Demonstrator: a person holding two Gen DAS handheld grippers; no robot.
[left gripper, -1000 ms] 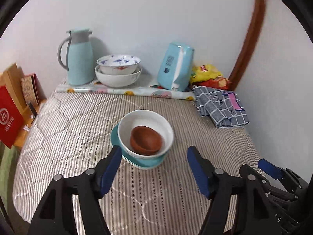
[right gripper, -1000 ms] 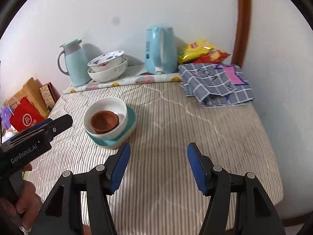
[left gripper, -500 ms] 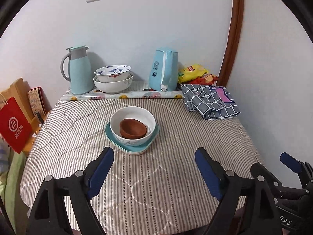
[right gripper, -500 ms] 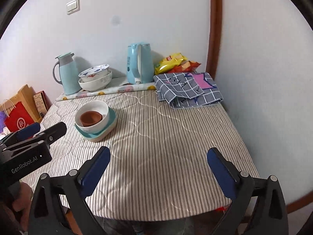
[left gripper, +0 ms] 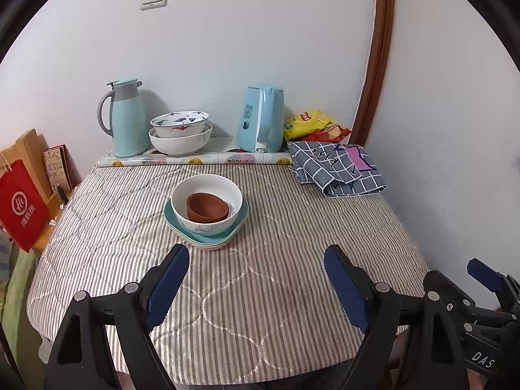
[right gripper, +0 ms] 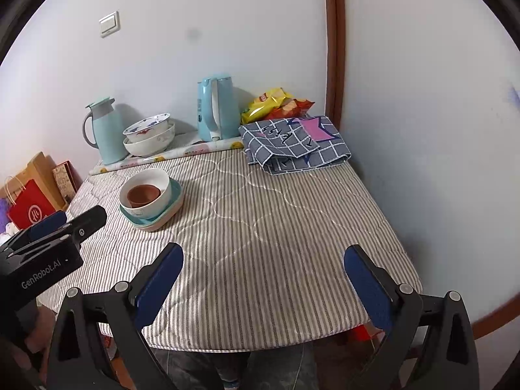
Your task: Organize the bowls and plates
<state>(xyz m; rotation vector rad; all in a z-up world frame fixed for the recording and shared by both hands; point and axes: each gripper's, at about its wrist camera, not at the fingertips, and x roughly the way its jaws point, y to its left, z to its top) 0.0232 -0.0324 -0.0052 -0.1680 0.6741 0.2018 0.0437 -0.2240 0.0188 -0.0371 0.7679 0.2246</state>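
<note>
A small brown bowl (left gripper: 207, 207) sits inside a white bowl (left gripper: 208, 224), which rests on a teal plate (left gripper: 240, 219) stacked on a pale plate, mid-table. The same stack shows in the right wrist view, with the brown bowl (right gripper: 143, 194), white bowl (right gripper: 164, 188) and teal plate (right gripper: 175, 195). Two more white bowls, the upper one blue-patterned (left gripper: 179, 123), are nested at the back by the wall. My left gripper (left gripper: 256, 287) is open and empty above the table's front part. My right gripper (right gripper: 263, 284) is open and empty near the front edge.
At the back stand a pale blue jug (left gripper: 126, 118), a blue kettle (left gripper: 261, 118), snack bags (left gripper: 308, 123) and a folded checked cloth (left gripper: 338, 169). A red paper bag (left gripper: 21, 204) stands left of the striped table (left gripper: 260, 292). Walls close the back and right.
Both grippers have pulled back from the bowl stack toward the table's front edge, and the right gripper has opened wider. The stack has not moved.
</note>
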